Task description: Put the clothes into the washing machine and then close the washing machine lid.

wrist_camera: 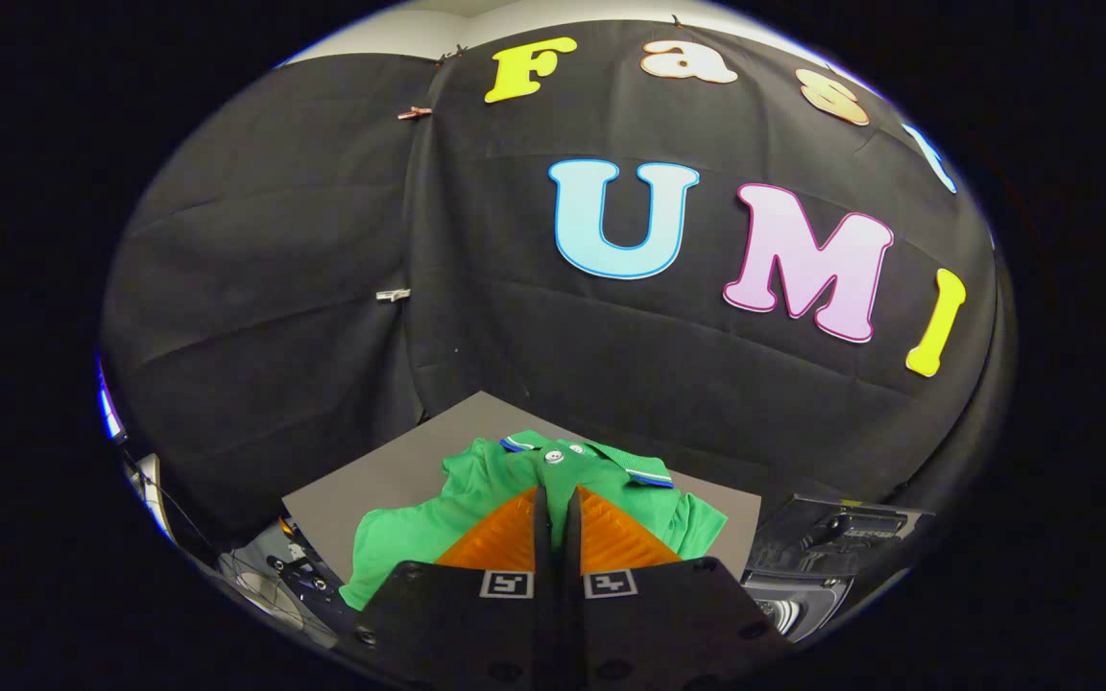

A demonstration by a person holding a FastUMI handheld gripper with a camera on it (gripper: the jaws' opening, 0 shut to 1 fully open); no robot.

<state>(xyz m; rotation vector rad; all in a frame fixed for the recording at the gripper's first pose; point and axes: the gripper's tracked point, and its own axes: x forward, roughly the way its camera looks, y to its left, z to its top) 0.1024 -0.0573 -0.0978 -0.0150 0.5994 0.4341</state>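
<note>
Green cloth lies just ahead of your fingers: a polo shirt (476, 513) with a striped collar and white buttons, crumpled on a grey desk (390, 470). Going left to right, start with what you can't make out well. Down at the far left, below the desk's edge, sits some dark gear (289, 571) with wires and a round part; it is squeezed and warped there, and what it is I cannot tell. On the black cloth wall (275, 288) above it, two small clips (394, 295) pinch a seam.

Next comes the shirt. Its left sleeve spreads toward the near-left corner of the desk, and its lower part is hidden behind your hand-held gripper (554, 504), so how far the cloth reaches toward you cannot be seen. The collar points away from you, toward the wall.

Your fingers (500, 542) stand almost together, with just a thin slit between them. Their tips sit over the shirt's placket, just short of the buttons. Whether any cloth is pinched in that slit, or whether the tips even touch the shirt, the view doesn't settle.

To the right, past the desk's edge, a dark appliance (831, 537) with a panel is cut off and hard to read.
</note>
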